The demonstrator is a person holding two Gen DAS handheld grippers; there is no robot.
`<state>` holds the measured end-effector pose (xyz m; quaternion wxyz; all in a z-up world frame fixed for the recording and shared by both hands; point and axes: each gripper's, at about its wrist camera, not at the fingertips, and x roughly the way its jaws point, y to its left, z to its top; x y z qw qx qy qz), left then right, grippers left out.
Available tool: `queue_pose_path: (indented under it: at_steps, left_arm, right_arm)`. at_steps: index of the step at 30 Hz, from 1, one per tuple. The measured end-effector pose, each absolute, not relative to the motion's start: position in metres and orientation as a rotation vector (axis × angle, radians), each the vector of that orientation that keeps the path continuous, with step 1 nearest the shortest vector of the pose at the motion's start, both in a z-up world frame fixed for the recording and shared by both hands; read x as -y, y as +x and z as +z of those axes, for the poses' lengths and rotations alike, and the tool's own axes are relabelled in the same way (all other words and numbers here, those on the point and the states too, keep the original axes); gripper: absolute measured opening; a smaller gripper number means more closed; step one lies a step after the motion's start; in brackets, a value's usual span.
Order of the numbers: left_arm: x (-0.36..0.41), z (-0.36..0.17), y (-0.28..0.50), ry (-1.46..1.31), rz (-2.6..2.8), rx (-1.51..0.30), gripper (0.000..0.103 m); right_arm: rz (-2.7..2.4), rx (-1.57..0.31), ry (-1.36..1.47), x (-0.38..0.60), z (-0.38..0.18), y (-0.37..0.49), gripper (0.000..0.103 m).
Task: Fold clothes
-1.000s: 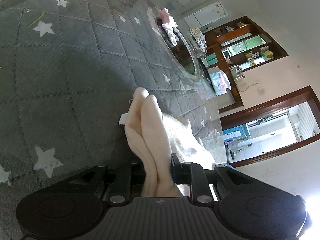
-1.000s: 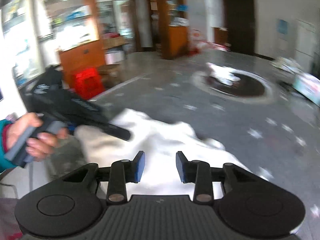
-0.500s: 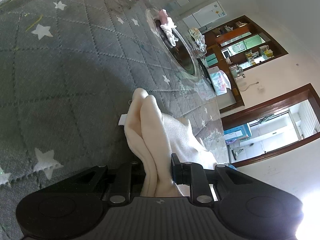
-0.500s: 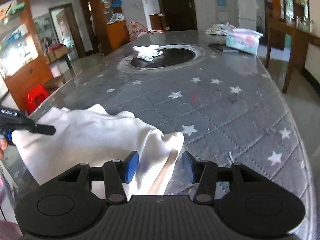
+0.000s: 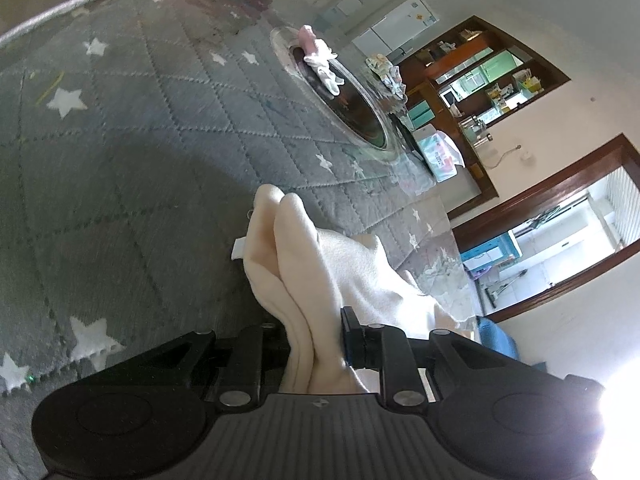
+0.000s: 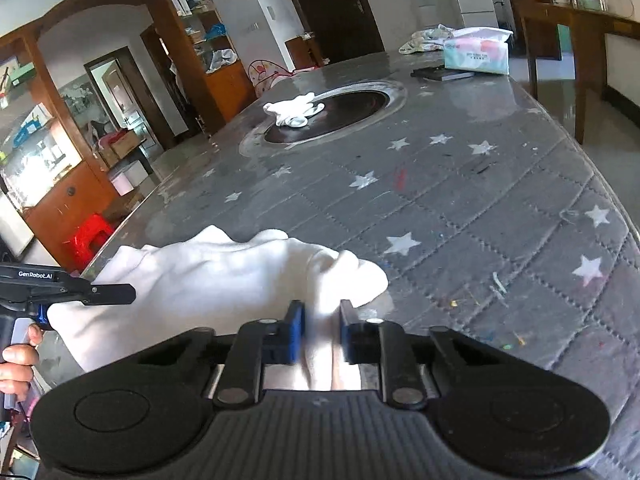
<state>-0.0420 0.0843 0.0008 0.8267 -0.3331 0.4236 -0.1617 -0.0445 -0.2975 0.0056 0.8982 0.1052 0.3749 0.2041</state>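
A cream-white garment (image 6: pixel 208 280) lies bunched at the near edge of a table with a grey quilted star-patterned cover (image 6: pixel 460 208). My left gripper (image 5: pixel 314 330) is shut on a thick fold of the garment (image 5: pixel 288 248), which sticks up between its fingers. It also shows at the left of the right wrist view (image 6: pixel 80 292), gripping the garment's left edge. My right gripper (image 6: pixel 320 332) has closed its fingers on the garment's right end.
A small white cloth (image 6: pixel 294 110) lies on the rim of a dark round recess (image 6: pixel 336 114) mid-table. A tissue pack (image 6: pixel 476 54), a dark flat object (image 6: pixel 442 74) and crumpled cloth (image 6: pixel 426 38) sit at the far end. A red stool (image 6: pixel 86 236) stands left of the table.
My right gripper moved down onto the garment's right end and narrowed its fingers around it. My left gripper kept hold of its fold and barely moved.
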Motion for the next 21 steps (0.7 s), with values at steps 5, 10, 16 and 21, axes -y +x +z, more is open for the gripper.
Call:
queue_pose_path:
  at_steps: [5, 10, 16, 21]
  left_arm:
    - [-0.077, 0.016, -0.046, -0.63, -0.357, -0.867, 0.018]
    - [-0.066, 0.039, -0.043, -0.572, -0.397, -0.83, 0.017]
    - [-0.045, 0.062, -0.034, -0.532, -0.441, -0.808, 0.017]
    - [-0.026, 0.08, -0.023, -0.512, -0.47, -0.792, 0.017]
  right_arm:
    - [0.425, -0.729, 0.215, 0.296, 0.018, -0.053, 0.013]
    - [0.427, -0.669, 0.191, 0.299, 0.04, -0.063, 0.012]
    - [0.401, -0.606, 0.161, 0.307, 0.066, -0.067, 0.012]
    - [0.371, -0.558, 0.131, 0.317, 0.089, -0.067, 0.012]
